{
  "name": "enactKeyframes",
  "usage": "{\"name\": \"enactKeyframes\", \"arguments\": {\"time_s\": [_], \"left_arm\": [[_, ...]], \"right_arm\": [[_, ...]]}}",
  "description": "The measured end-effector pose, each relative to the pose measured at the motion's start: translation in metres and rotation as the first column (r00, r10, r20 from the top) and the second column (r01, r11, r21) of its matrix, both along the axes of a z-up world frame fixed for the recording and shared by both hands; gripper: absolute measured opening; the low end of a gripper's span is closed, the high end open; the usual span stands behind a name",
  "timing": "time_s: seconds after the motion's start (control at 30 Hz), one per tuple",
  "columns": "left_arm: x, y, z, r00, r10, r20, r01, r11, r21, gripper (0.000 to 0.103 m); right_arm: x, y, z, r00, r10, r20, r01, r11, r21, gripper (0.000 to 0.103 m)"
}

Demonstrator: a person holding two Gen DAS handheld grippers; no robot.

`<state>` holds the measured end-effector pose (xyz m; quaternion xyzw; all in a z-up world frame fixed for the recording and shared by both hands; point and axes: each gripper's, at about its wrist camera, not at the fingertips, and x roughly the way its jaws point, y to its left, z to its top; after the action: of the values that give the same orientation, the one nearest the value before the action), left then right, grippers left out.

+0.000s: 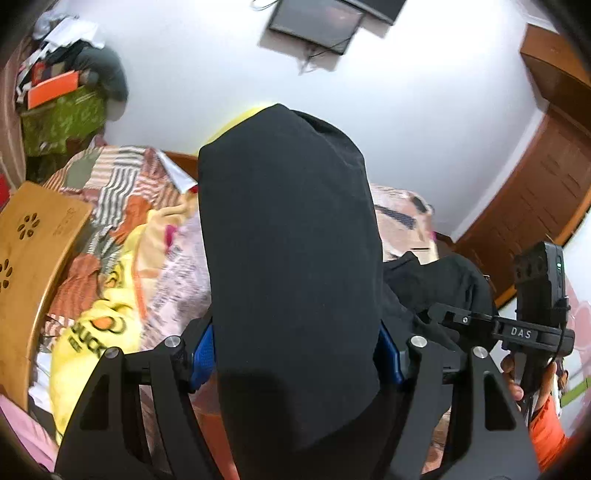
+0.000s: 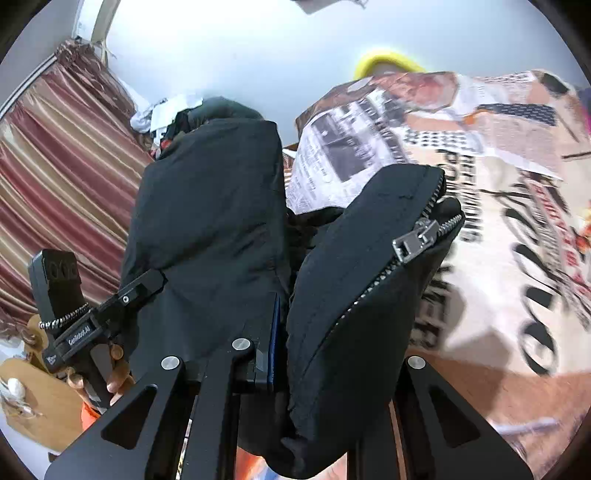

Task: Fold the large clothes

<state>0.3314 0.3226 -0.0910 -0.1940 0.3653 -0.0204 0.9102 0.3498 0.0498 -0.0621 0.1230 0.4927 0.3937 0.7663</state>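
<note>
A black zip-up jacket (image 1: 291, 236) is held raised above the bed (image 1: 155, 236), clamped in the left hand-held gripper (image 1: 295, 350) and in the right hand-held gripper (image 2: 321, 354).

a white wall (image 1: 221, 55) is seen behind a bed covered by a newspaper-print sheet (image 2: 498, 184); a dark framed screen (image 1: 317, 22) is mounted high, a brown wooden door (image 1: 535, 192) stands at right, and striped red curtains (image 2: 62, 166) are hung
</note>
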Motion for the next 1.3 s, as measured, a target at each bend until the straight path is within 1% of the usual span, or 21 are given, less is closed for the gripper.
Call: {"name": "enactKeyframes", "arguments": {"time_s": [0.1, 0.2, 0.27, 0.3, 0.33, 0.37, 0.4, 0.47, 0.5, 0.57, 0.67, 0.7, 0.77, 0.83, 0.93, 0.97, 1.03, 1.13, 1.2, 1.23, 1.3], "left_arm": [[0.016, 0.030, -0.031, 0.999, 0.018, -0.047, -0.018, 1.000, -0.005, 0.070], [0.034, 0.056, -0.078, 0.990, 0.042, -0.136, -0.046, 0.999, -0.025, 0.071], [0.042, 0.069, -0.111, 0.975, 0.061, -0.215, -0.071, 0.997, -0.041, 0.071], [0.045, 0.074, -0.126, 0.965, 0.072, -0.253, -0.086, 0.995, -0.045, 0.071], [0.047, 0.080, -0.145, 0.950, 0.094, -0.298, -0.112, 0.993, -0.042, 0.072], [0.046, 0.086, -0.160, 0.943, 0.109, -0.315, -0.134, 0.989, -0.060, 0.073], [0.042, 0.092, -0.166, 0.947, 0.117, -0.299, -0.151, 0.984, -0.091, 0.075], [0.036, 0.096, -0.168, 0.955, 0.118, -0.273, -0.156, 0.980, -0.121, 0.075], [0.035, 0.095, -0.168, 0.954, 0.117, -0.274, -0.154, 0.981, -0.115, 0.075], [0.032, 0.086, -0.160, 0.950, 0.133, -0.282, -0.159, 0.985, -0.068, 0.077], [0.024, 0.072, -0.149, 0.938, 0.160, -0.307, -0.168, 0.986, 0.002, 0.077], [0.020, 0.068, -0.144, 0.935, 0.162, -0.314, -0.163, 0.986, 0.024, 0.077], [0.012, 0.065, -0.140, 0.933, 0.163, -0.321, -0.154, 0.987, 0.053, 0.077], [-0.001, 0.058, -0.128, 0.933, 0.165, -0.320, -0.145, 0.986, 0.084, 0.077], [-0.021, 0.047, -0.107, 0.935, 0.173, -0.310, -0.136, 0.981, 0.137, 0.077], [-0.027, 0.043, -0.100, 0.937, 0.173, -0.304, -0.132, 0.980, 0.152, 0.077], [-0.042, 0.030, -0.078, 0.946, 0.170, -0.275, -0.119, 0.974, 0.192, 0.077], [-0.070, 0.007, -0.038, 0.967, 0.156, -0.201, -0.105, 0.963, 0.246, 0.077], [-0.088, -0.009, -0.009, 0.980, 0.145, -0.139, -0.103, 0.956, 0.274, 0.077], [-0.100, -0.020, 0.009, 0.985, 0.138, -0.100, -0.104, 0.951, 0.292, 0.077], [-0.124, -0.040, 0.043, 0.993, 0.121, -0.016, -0.110, 0.943, 0.316, 0.077]], "right_arm": [[0.011, 0.031, -0.025, 1.000, 0.012, -0.027, -0.013, 1.000, -0.027, 0.013], [0.025, 0.055, -0.061, 0.996, 0.011, -0.088, -0.017, 0.998, -0.066, 0.013], [0.034, 0.069, -0.095, 0.988, 0.002, -0.155, -0.018, 0.995, -0.103, 0.013], [0.037, 0.072, -0.106, 0.984, -0.001, -0.177, -0.020, 0.993, -0.116, 0.013], [0.039, 0.077, -0.125, 0.978, -0.007, -0.209, -0.023, 0.990, -0.141, 0.013], [0.038, 0.079, -0.136, 0.975, -0.010, -0.220, -0.026, 0.987, -0.160, 0.013], [0.037, 0.080, -0.144, 0.974, -0.006, -0.227, -0.034, 0.984, -0.173, 0.012], [0.033, 0.082, -0.151, 0.977, 0.007, -0.212, -0.052, 0.977, -0.208, 0.013], [0.032, 0.082, -0.151, 0.979, 0.013, -0.202, -0.057, 0.975, -0.215, 0.015], [0.029, 0.078, -0.149, 0.979, 0.019, -0.202, -0.065, 0.973, -0.221, 0.015], [0.024, 0.068, -0.148, 0.972, 0.007, -0.234, -0.063, 0.970, -0.234, 0.023], [0.021, 0.062, -0.147, 0.970, -0.002, -0.244, -0.058, 0.968, -0.242, 0.027], [0.015, 0.049, -0.142, 0.971, -0.008, -0.238, -0.051, 0.970, -0.240, 0.029], [0.010, 0.038, -0.136, 0.973, -0.003, -0.232, -0.054, 0.969, -0.240, 0.031], [-0.002, 0.018, -0.118, 0.977, -0.020, -0.212, -0.031, 0.972, -0.234, 0.032], [-0.008, 0.009, -0.108, 0.981, -0.022, -0.194, -0.023, 0.974, -0.227, 0.032], [-0.018, -0.001, -0.090, 0.986, -0.014, -0.169, -0.021, 0.979, -0.205, 0.032], [-0.039, -0.012, -0.051, 0.997, -0.001, -0.080, -0.014, 0.983, -0.184, 0.032], [-0.059, -0.020, -0.020, 1.000, 0.009, 0.021, -0.005, 0.983, -0.184, 0.032], [-0.075, -0.025, 0.003, 0.995, 0.011, 0.101, 0.007, 0.984, -0.179, 0.032], [-0.103, -0.035, 0.038, 0.973, 0.006, 0.230, 0.030, 0.988, -0.154, 0.032]]}}
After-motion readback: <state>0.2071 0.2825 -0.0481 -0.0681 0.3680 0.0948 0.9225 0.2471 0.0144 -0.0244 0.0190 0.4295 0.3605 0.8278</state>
